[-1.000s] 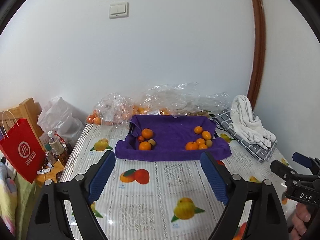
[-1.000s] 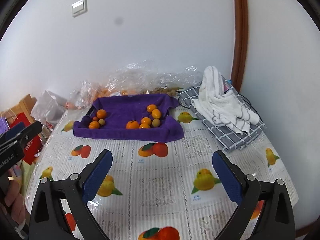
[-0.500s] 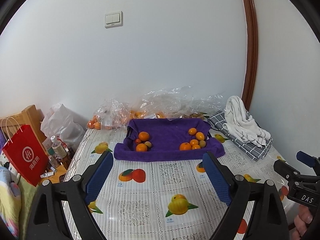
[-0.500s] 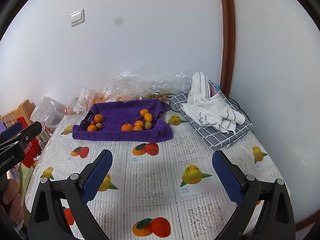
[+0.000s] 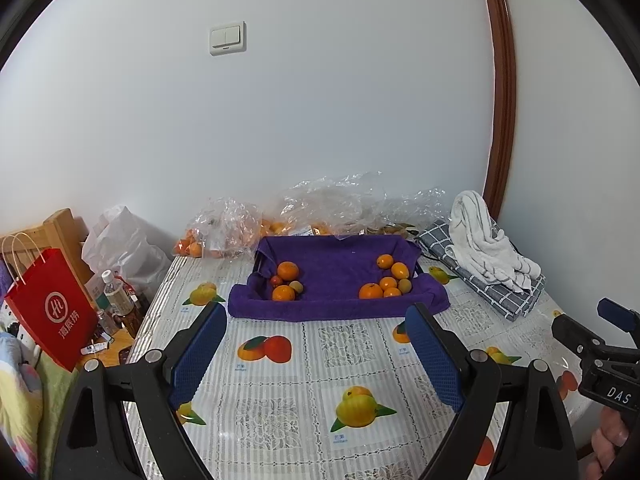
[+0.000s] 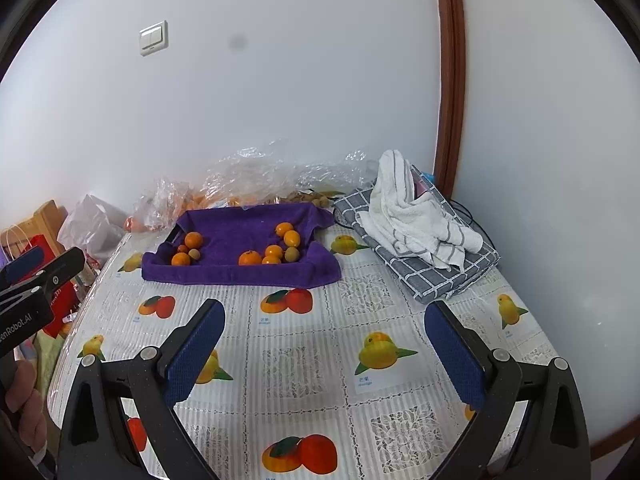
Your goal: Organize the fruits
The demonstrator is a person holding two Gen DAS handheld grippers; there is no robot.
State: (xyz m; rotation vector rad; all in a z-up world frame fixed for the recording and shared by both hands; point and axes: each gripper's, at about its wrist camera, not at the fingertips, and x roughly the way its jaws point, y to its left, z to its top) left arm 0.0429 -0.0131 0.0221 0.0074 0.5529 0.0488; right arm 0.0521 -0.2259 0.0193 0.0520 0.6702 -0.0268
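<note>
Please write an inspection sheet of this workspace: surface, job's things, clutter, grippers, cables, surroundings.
Surface: table under a fruit-print cover.
Job's things: purple towel lining a tray; left fruit group and right fruit group lie apart on it.
Clutter: plastic bags with more fruit by the wall; white towel on a checked cloth.
Grippers: left gripper open, empty; right gripper open, empty.
Cables: dark cable beside the checked cloth.
Surroundings: red bag, bottles, wall switch.
</note>
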